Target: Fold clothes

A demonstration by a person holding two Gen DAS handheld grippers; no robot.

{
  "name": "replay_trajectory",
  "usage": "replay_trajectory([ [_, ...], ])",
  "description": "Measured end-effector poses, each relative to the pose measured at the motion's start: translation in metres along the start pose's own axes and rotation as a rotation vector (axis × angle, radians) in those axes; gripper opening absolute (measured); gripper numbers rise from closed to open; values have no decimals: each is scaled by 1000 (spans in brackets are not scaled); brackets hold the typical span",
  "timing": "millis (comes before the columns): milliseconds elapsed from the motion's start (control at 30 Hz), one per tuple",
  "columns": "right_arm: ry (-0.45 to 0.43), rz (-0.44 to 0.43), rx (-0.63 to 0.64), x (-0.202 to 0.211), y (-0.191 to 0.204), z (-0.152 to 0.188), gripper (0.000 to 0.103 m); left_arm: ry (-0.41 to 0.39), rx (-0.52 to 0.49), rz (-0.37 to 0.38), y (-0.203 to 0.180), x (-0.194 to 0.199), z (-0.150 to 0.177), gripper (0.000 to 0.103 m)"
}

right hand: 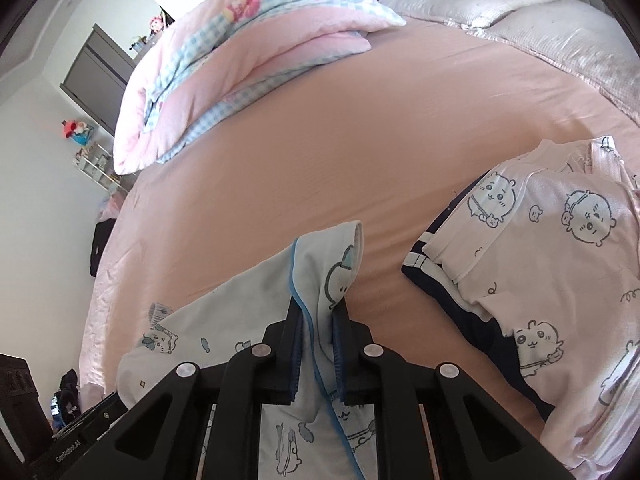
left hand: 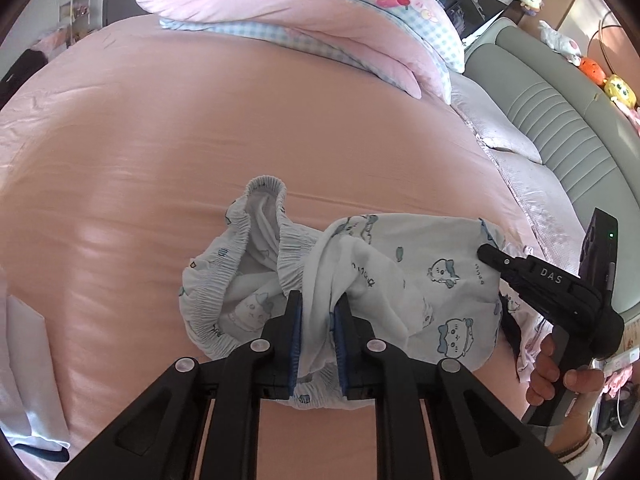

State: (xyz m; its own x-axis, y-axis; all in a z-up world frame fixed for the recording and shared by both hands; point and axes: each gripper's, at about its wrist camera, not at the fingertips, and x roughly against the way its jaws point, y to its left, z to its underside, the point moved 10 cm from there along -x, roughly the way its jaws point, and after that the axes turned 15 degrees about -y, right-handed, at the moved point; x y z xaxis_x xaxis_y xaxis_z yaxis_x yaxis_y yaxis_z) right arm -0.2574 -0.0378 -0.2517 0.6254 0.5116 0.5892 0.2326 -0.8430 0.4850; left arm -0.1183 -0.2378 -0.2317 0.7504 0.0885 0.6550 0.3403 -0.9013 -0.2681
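Observation:
Light blue pyjama shorts (left hand: pixel 380 280) with cartoon prints and a gathered elastic waistband (left hand: pixel 256 216) lie bunched on the pink bed sheet (left hand: pixel 200 120). My left gripper (left hand: pixel 317 308) is shut on a fold of the shorts near the waistband. My right gripper (right hand: pixel 318 320) is shut on a blue-trimmed hem of the same shorts (right hand: pixel 320 264). The right gripper also shows in the left wrist view (left hand: pixel 486 254), at the right end of the shorts.
A pink and blue checked duvet (left hand: pixel 320 12) is piled at the far side of the bed. A pink cartoon pyjama top (right hand: pixel 552 248) lies on a dark garment (right hand: pixel 452 304) at the right. A grey headboard (left hand: pixel 568 128) and plush toys (left hand: pixel 616 88) stand beyond.

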Motion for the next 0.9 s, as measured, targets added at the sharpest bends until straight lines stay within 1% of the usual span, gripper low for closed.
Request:
replay_trajectory([
  [100,-23,-28,-22,-4,4,-9,11,-19,-56,-34,0,7,-5,13],
  [167,-19,-42,-27,13,-6,-9,11,-15,-96,-37,-2,11,-5,13],
  [233,-18,-48,-36,19,-8,-6,11,-11,-136,-41,-4,16,-5,13],
  [300,-6,-58,-41,24,-7,-1,11,-7,-187,-69,-3,21,-4,13],
  [333,-5,-67,-36,32,-7,3,11,-11,-197,-77,-3,24,-4,13],
  [533,-12,-105,11,64,9,15,11,-32,-99,-41,2,46,-7,12],
  [633,2,-110,5,78,7,27,11,-37,-101,-37,2,52,-7,12],
  [733,17,-95,9,84,4,36,11,-37,-109,-27,1,61,-2,13],
  [900,20,-90,4,99,3,46,11,-41,-130,5,-6,75,13,13],
])
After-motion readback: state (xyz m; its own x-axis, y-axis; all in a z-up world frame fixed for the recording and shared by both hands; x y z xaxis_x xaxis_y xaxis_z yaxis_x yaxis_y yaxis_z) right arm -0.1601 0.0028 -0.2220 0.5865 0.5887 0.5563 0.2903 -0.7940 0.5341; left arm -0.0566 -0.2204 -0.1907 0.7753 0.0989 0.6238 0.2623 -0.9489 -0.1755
